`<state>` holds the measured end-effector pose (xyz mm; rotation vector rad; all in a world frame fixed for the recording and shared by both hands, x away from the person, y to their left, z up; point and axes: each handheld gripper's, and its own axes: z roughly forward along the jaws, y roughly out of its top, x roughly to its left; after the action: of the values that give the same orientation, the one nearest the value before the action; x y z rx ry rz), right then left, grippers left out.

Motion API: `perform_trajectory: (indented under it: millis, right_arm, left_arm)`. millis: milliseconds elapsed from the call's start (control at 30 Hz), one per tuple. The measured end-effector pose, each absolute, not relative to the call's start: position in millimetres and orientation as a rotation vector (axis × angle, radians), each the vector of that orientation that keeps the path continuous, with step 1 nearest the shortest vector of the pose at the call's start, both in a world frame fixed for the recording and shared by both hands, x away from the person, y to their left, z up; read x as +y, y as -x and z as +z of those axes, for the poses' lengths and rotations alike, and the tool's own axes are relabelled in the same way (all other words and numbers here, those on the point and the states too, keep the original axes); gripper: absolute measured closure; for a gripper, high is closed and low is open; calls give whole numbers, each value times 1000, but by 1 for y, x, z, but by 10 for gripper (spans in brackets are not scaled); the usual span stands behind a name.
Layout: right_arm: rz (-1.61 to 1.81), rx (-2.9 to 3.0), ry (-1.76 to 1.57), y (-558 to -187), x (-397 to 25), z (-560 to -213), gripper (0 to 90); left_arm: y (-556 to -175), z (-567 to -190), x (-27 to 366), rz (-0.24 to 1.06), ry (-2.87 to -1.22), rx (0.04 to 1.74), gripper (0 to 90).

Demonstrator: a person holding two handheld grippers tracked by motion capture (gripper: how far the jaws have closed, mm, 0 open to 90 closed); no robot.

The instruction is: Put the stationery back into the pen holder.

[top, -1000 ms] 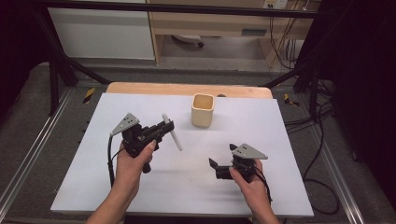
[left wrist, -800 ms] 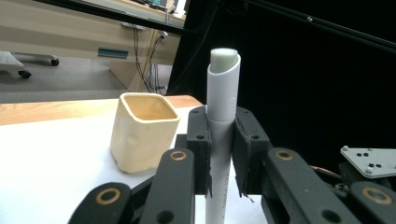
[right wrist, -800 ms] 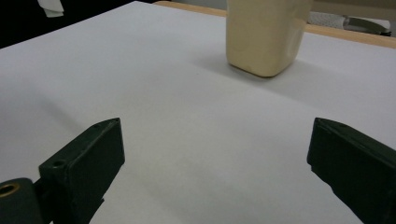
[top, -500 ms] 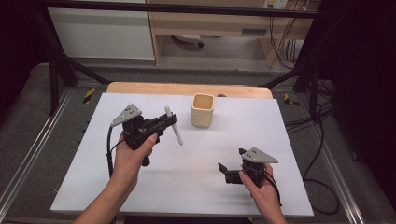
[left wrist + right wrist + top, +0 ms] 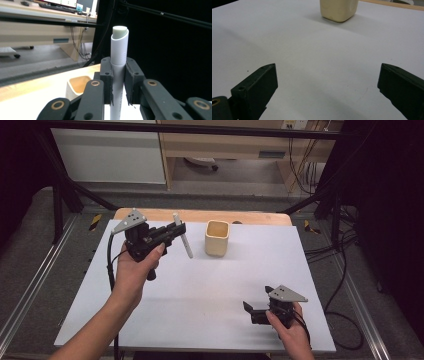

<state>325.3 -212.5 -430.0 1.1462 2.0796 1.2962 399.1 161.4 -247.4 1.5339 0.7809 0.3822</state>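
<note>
From the high view, your left hand-held gripper (image 5: pixel 176 231) is clenched on a white pen (image 5: pixel 182 240), held above the desk (image 5: pixel 150 320) just left of the beige cup (image 5: pixel 217 238). The pen's middle is hidden between the jaws; its long axis tilts, upper end away from the cup, lower end slanting toward it. Your right hand-held gripper (image 5: pixel 249 312) lies released, well apart from the cup, near the desk's front edge, with bare white desk between.

In the left gripper view, the pen (image 5: pixel 119 55) stands upright between the jaws, its lower end cut off by the frame. The cup (image 5: pixel 78 85) sits behind, partly hidden.

In the right gripper view, the jaws stand wide apart over open desk (image 5: pixel 312 62); the cup (image 5: pixel 339 10) is cut off at the top.
</note>
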Motion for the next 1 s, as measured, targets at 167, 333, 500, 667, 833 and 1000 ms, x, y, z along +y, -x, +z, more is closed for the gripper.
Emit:
perform_trajectory:
  millis: [167,333,500,667,833,1000]
  right_arm:
    - [1295,2077,-1162,-328,-213,-432,35]
    - [1294,2068,-1177,-329,-214,-433,36]
    - [1297,2067,-1174,-329,-213,-433,37]
    - [1304,2061,-1178,-329,-214,-433,38]
    - [1304,2064,-1167,-328,-213,-431,39]
    - [1287,2078,-1141,-327,-211,-431,39]
  left_arm:
    - [-406,-242,155,397,-1564,760,786]
    - [-412,-242,147,402,-1589,753,786]
    - [-418,-243,138,432,-1619,762,785]
    - [-428,-244,130,460,-1634,772,786]
    - [-438,-245,122,470,-1636,792,786]
    - [-443,-245,115,489,-1646,793,786]
